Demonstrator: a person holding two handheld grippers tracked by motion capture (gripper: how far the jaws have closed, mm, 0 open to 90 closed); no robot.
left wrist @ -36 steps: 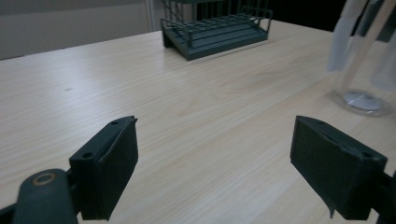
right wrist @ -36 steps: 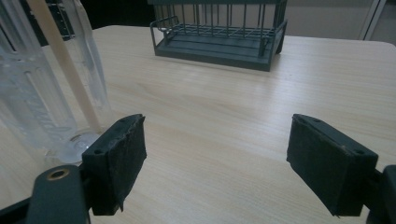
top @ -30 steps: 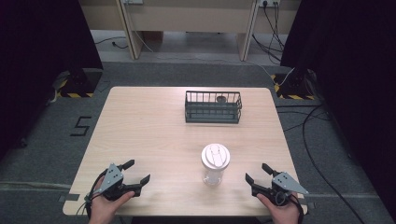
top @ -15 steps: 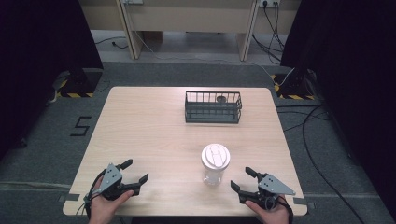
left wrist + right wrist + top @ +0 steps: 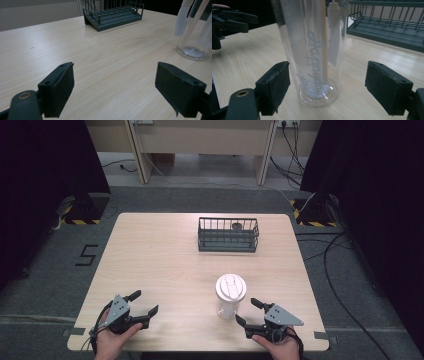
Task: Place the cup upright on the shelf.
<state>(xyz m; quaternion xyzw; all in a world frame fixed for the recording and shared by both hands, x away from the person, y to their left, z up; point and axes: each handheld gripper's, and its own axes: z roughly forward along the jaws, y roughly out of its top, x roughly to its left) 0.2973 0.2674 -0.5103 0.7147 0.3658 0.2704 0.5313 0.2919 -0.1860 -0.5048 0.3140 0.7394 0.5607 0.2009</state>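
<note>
My right gripper (image 5: 248, 312) sits at the near edge of the table (image 5: 160, 265), at about 5 o'clock from the table centre. Its jaws are spread wide and hold nothing. In the right gripper view, the right gripper (image 5: 325, 86) faces the clear tumbler (image 5: 310, 50) directly: the tumbler stands upright just ahead, in line with the gap between the two pads, not touching either. Pale lettering runs up the tumbler wall, and the round base rests flat on the wood.

My left gripper (image 5: 142, 304) sits at the near edge at about 7 o'clock, well apart from the right one. Its jaws are likewise spread, with bare table between them. In the left gripper view, the left gripper (image 5: 113, 82) points across open wood; the tumbler base (image 5: 192, 51) appears at about 2 o'clock from it, clear of both pads.

In the high view, the tumbler (image 5: 230, 296) stands at about 11 o'clock from the right gripper, just beside its fingertips, capped by a white lid (image 5: 231, 286).

Farther off, at about 12 o'clock from the tumbler, a dark wire rack (image 5: 228, 234) stands near the far edge of the table. A small dark round object (image 5: 236, 225) sits inside it; I cannot tell what it is.
</note>
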